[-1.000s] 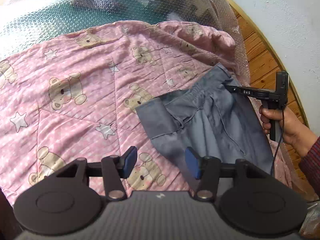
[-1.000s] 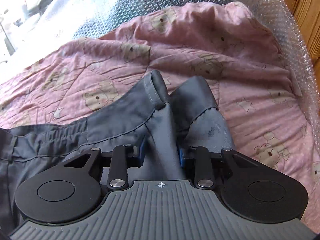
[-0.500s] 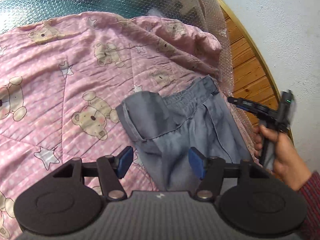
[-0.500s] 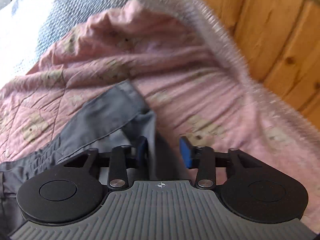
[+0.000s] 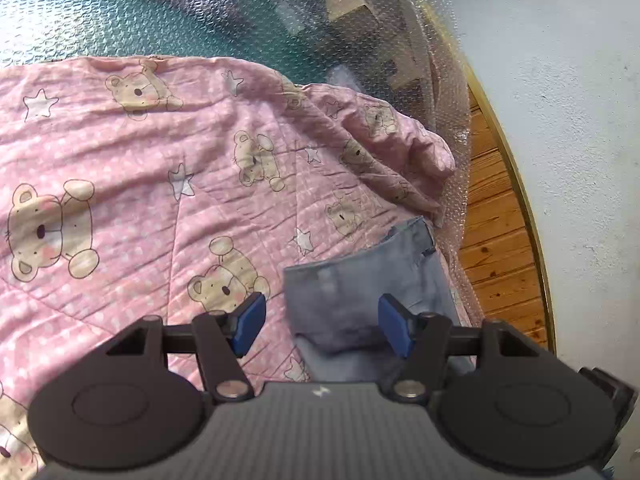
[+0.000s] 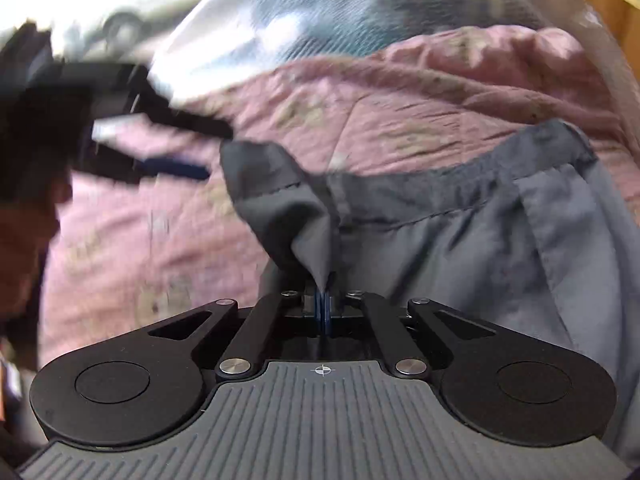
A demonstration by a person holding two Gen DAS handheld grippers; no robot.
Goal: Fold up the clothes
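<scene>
Where half a second ago its blue pads stood apart astride the cloth, the right gripper (image 6: 325, 312) is now clenched on a pinched peak of the grey trousers (image 6: 460, 240), the fabric rising in a pointed fold straight out of the closed pads. Beyond and to the right of that pinch the gathered waistband runs across the pink bear-print quilt (image 6: 360, 112). The view has swung away from the wooden wall towards the left gripper (image 6: 172, 152), which shows blurred at upper left with its jaws parted. In the left wrist view that gripper (image 5: 322, 324) hangs released, nothing between its fingers; the grey trousers (image 5: 360, 280) now sit close in front of it, towards its right finger, further down the frame than before. The quilt (image 5: 160, 160) spreads ahead and to the left, bubble wrap (image 5: 360, 40) beyond it.
</scene>
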